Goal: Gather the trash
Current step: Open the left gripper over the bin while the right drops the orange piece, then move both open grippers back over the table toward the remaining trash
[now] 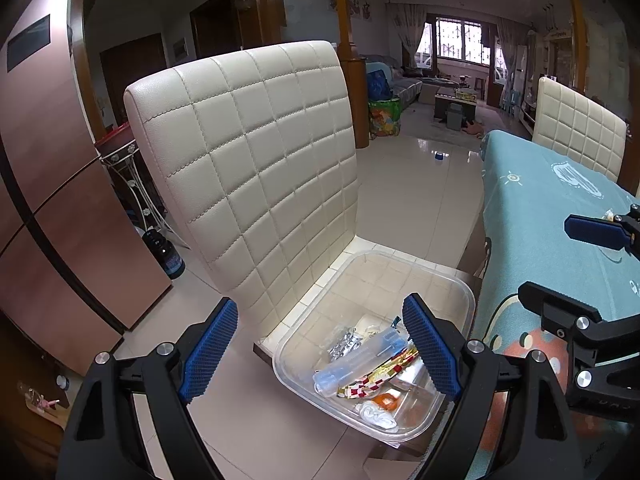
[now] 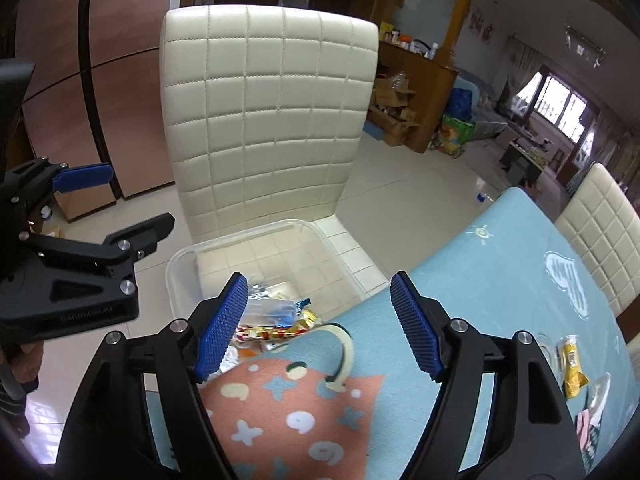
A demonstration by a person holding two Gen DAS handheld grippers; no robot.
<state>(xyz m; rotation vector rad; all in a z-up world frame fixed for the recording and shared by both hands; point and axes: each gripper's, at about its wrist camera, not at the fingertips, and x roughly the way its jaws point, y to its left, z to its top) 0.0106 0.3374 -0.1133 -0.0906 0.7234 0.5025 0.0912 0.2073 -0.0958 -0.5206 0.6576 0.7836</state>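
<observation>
Both grippers, left gripper [image 1: 326, 350] and right gripper [image 2: 320, 326], stand with jaws wide and empty. The yellow wrapper [image 2: 573, 365] lies on the bench right of the right jaws, probably light and crinkly; pinch its middle.

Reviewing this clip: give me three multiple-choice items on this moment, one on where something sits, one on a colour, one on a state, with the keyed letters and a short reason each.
1. Where does the clear plastic bin sit?
A. on the floor
B. on the seat of the cream chair
C. on the table

2. What colour is the wrapper lying on the tablecloth at the right?
A. yellow
B. green
C. black

3. How does the right tool stand?
A. shut on a wrapper
B. shut with nothing in it
C. open with nothing between its pads

Answers:
1 B: the bin rests against the quilted chair back, on the seat.
2 A: the right wrist view shows a yellow packet on the blue cloth.
3 C: the blue pads stand well apart, and only cloth and bin show beyond them.
</observation>
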